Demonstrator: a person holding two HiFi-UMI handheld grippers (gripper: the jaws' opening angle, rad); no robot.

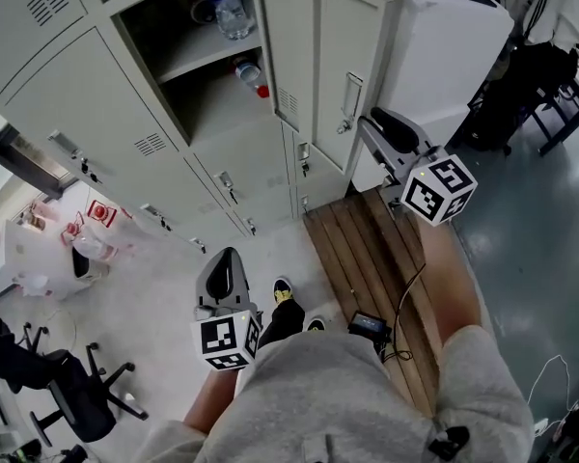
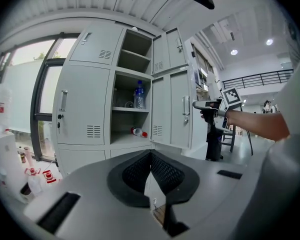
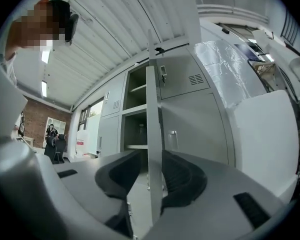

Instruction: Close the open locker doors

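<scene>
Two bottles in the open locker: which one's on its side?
The red-capped bottle on the lower shelf; the clear bottle on the shelf above stands upright.

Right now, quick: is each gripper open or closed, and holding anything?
Left gripper: closed, empty.
Right gripper: open, with the locker door edge between its jaws, not clamped.

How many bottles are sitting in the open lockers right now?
2. A clear bottle stands upright on the upper shelf; a red-capped bottle lies on its side on the shelf below. Others may be hidden.
</scene>
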